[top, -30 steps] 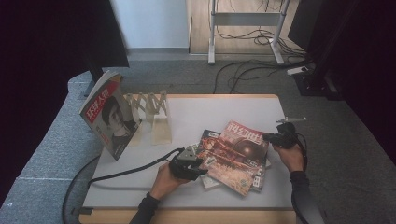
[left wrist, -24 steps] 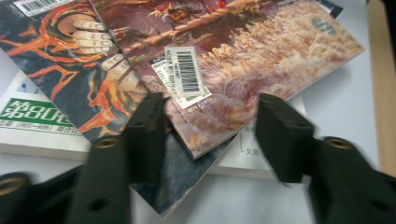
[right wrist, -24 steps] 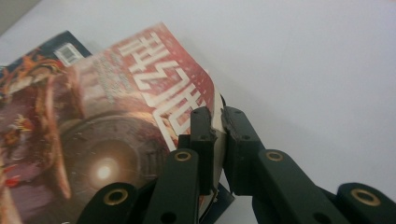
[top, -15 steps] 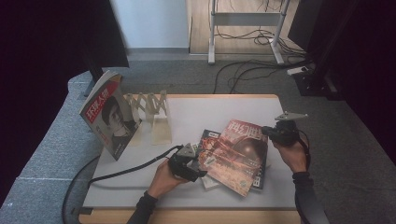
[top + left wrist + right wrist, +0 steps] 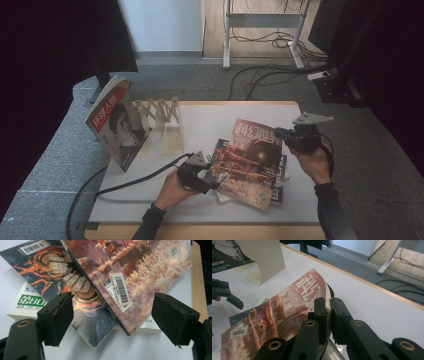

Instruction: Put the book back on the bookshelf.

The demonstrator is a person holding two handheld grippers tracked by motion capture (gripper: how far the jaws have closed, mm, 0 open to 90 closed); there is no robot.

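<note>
A: Where is the red magazine (image 5: 251,162) right now?

B: It is tilted over the stack of magazines (image 5: 278,181) on the white desk (image 5: 210,120). Its far edge is raised and its near corner hangs low over the stack. In the left gripper view the barcode corner sits above a dark cover with painted hands (image 5: 75,300).

A: Who has hold of it?

B: The right gripper (image 5: 283,135). In the right gripper view its jaws are pinched tight on the magazine's top edge, next to the big white title characters.

A: And the left gripper (image 5: 212,186)?

B: It sits low at the near-left side of the stack. Its jaws have just been opening and now stand wide. The magazine's lower corner lies between them, but neither pad touches it.

A: Anything else on the desk?

B: A wooden accordion rack (image 5: 161,114) stands at the far left. Another magazine with a portrait cover (image 5: 118,125) leans upright against it, well apart from the stack.
</note>
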